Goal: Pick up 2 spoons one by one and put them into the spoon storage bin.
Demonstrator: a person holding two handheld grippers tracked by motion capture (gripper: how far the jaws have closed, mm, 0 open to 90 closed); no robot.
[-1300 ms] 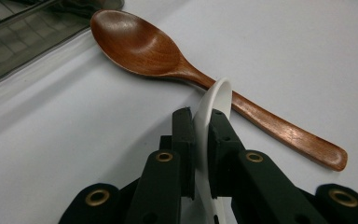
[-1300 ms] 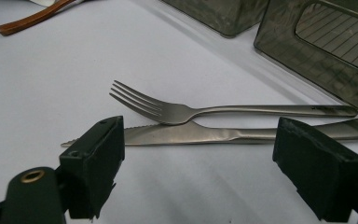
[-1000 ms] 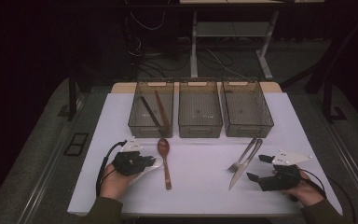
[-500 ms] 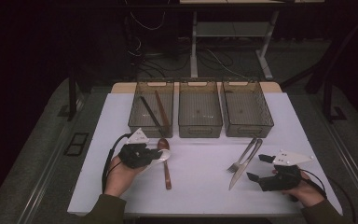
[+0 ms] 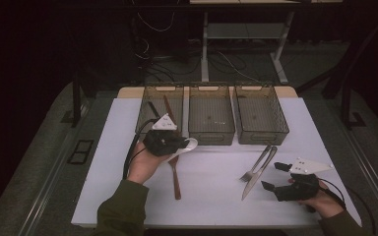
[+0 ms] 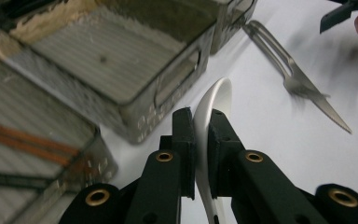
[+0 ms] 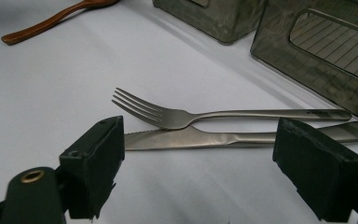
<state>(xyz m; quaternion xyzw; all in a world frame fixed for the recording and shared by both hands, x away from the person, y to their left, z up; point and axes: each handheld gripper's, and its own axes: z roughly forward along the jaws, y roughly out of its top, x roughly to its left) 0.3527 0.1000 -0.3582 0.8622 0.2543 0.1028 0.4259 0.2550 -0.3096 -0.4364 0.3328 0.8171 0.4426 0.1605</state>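
Observation:
My left gripper (image 5: 178, 144) is shut on a white spoon (image 5: 190, 143) and holds it above the table, just in front of the left and middle bins. In the left gripper view the spoon (image 6: 216, 99) stands on edge between the jaws (image 6: 200, 128). A brown wooden spoon (image 5: 175, 178) lies on the white table below that hand. My right gripper (image 5: 274, 176) rests open near the front right. Its jaws (image 7: 200, 156) stand wide apart, just short of a steel fork (image 7: 182, 116) and a knife (image 7: 214, 138) that lie side by side.
Three clear bins stand in a row at the back: left bin (image 5: 141, 120) with a wooden utensil (image 5: 169, 105) and a dark one, middle bin (image 5: 211, 137), right bin (image 5: 262, 139). The fork (image 5: 259, 161) and knife (image 5: 257, 176) lie in front of the right bin. Bare tabletop (image 5: 211, 196) stretches along the front.
My left gripper has risen from the table beside the wooden spoon, with the white spoon in it, and moved toward the bins. The right gripper has stayed put.

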